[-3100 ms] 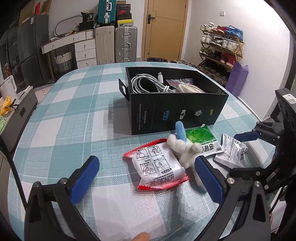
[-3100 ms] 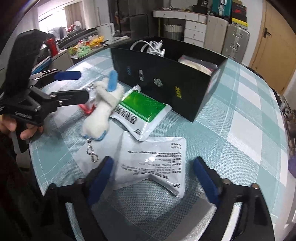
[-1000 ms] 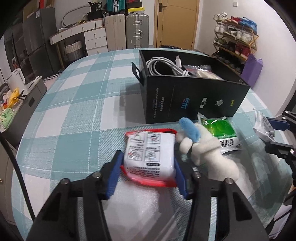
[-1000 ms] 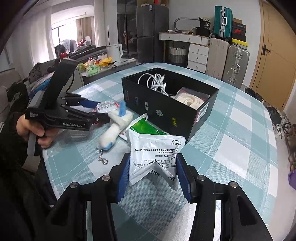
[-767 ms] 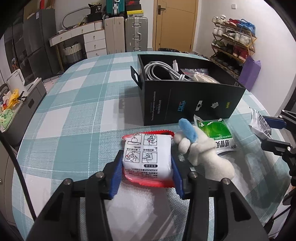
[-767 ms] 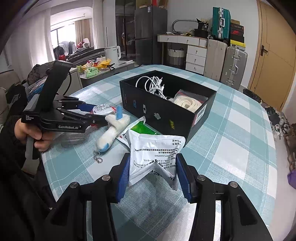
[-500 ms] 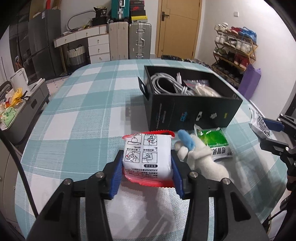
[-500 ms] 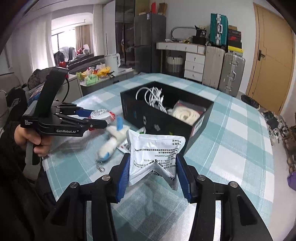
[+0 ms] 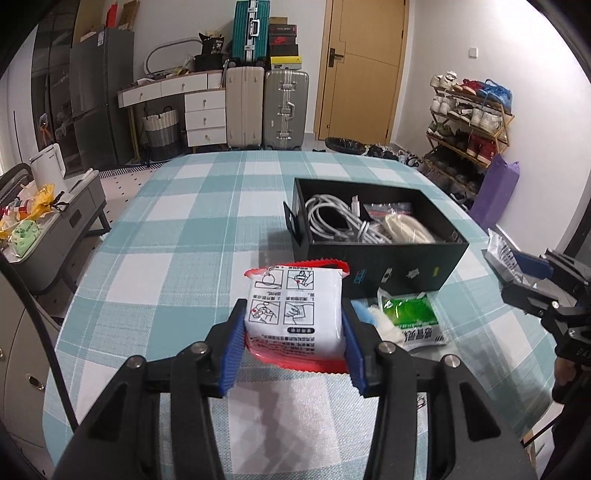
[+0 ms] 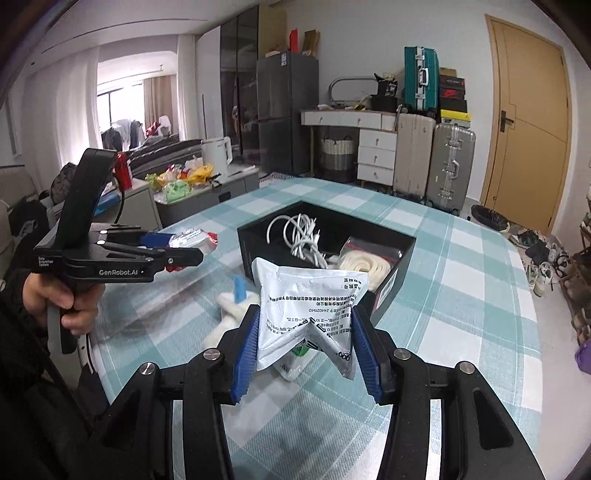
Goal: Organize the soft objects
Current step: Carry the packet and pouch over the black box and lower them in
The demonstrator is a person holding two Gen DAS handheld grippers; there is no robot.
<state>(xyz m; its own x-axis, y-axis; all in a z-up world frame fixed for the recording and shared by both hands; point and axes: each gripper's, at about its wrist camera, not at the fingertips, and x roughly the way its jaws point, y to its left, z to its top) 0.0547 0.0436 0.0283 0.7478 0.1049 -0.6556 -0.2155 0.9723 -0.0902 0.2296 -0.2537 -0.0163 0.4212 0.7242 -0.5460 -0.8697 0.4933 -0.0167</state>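
Checked table [image 9: 177, 229]: both packs now lifted clear. Left tongs [image 9: 293, 343] clamped on red pack [image 9: 293, 306], right tongs [image 10: 304, 347] on silver pack [image 10: 306, 302]; ready for box [image 9: 406, 266].

The room has white walls [image 9: 436, 44] and a tan wooden door [image 9: 364, 70] at the far side. Beside the door stand two upright suitcases [image 9: 266, 107], with a teal suitcase [image 9: 250, 29] on top. A white desk with drawers [image 9: 199, 110] sits next to a dark fridge [image 9: 99, 92]. A shoe rack [image 9: 469, 118] lines the right wall. Daylight enters through a curtained window [image 10: 122, 107]. The table [image 9: 184, 206] wears a teal-and-white checked cloth.
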